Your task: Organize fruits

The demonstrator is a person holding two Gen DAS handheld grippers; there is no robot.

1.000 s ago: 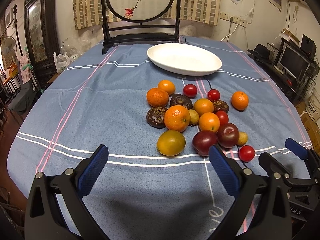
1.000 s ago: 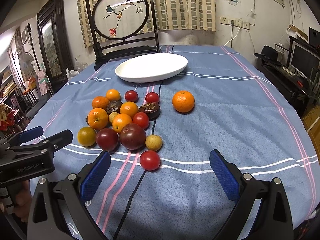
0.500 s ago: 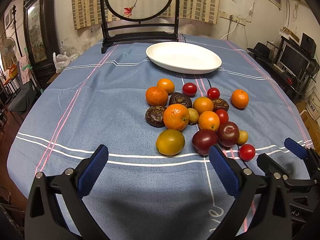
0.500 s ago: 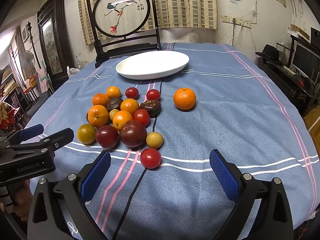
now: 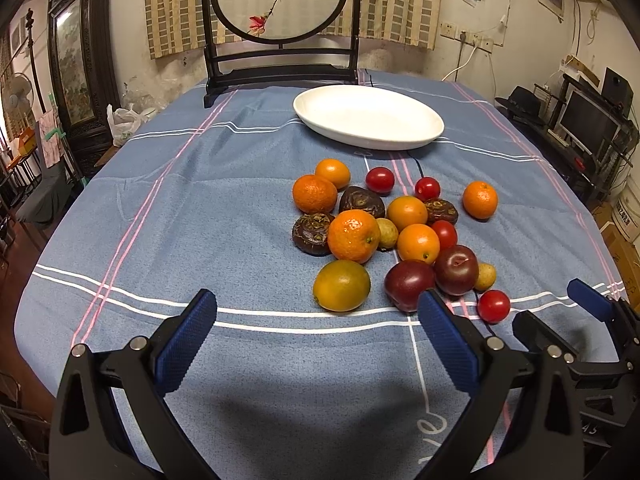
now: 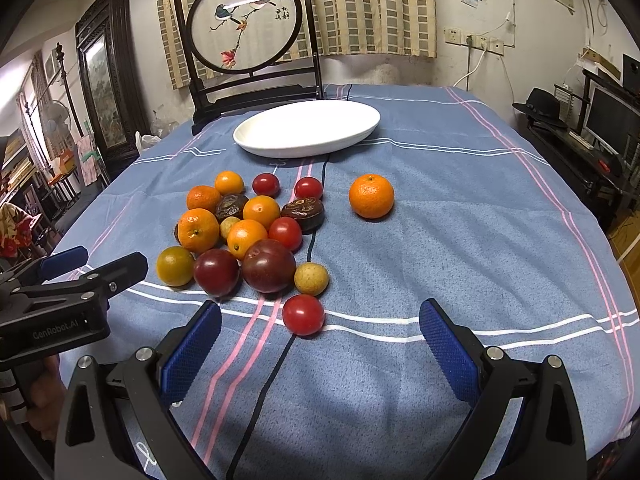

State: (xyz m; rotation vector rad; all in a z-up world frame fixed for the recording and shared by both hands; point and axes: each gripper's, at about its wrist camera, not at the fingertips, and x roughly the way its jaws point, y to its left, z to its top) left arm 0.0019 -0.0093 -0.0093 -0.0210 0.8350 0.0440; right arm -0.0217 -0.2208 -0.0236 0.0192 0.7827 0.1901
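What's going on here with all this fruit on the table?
A person holds two gripper tools over a pile of fruit on a blue tablecloth, about to sort it. The left gripper and the right gripper are both open and hold nothing. The white dish beyond the pile is bare, and one mandarin sits apart to the right.

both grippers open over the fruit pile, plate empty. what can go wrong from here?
1. The round fruits sit packed and touching; closing the right gripper on the nearest red cherry tomato could nudge the small tan fruit behind it and set it rolling.
2. The left gripper is close beside the right one, so both going for the near fruits may collide.
3. The shallow white oval plate may let round fruit roll out.
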